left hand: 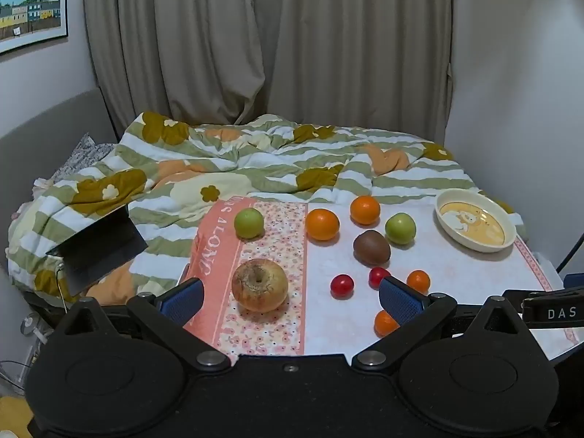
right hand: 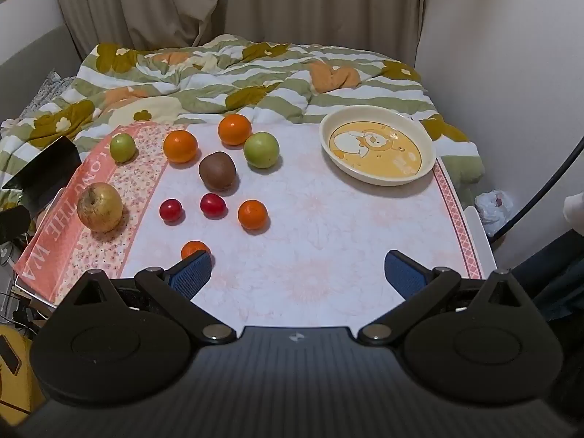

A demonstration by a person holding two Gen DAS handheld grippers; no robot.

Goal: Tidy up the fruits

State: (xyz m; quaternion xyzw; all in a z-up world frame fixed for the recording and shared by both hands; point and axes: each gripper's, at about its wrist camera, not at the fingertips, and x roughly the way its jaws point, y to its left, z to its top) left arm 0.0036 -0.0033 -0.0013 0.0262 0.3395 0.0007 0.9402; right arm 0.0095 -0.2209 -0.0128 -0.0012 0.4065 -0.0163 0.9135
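1. Just ahead of the left claw (left hand: 290, 301), whose blue-padded jaws stand released and wide with nothing between them, a large yellowish-brown blemished apple (left hand: 260, 284) sits on the pink floral cloth of the bench (left hand: 456, 292). It looks the heaviest piece, firm, best taken across its widest girth.
2. Beside that claw's right pad lie a small orange mandarin (left hand: 385, 323), partly hidden by the pad, another small mandarin (left hand: 418, 281) and two small glossy red tomatoes (left hand: 342, 286) (left hand: 377, 276); the tomatoes are probably soft-skinned and slippery, needing a gentle squeeze.
3. The right claw (right hand: 297, 273) is likewise released and empty, over bare bench; the near mandarin is half covered by its left pad.
4. Farther from both claws stand a brown fuzzy oval kiwi (right hand: 217, 171), two larger round oranges (right hand: 180, 146) (right hand: 234, 129) and two smooth green round fruits (right hand: 261, 149) (right hand: 122, 148); all could roll if nudged.
5. Beyond the right claw, toward its right side, a cream shallow dish with a yellow cartoon print (right hand: 434, 153) is empty, the likely destination.
6. Behind the bench lies a striped flowered quilt (left hand: 255, 153); the cloth's lettering is cut off.
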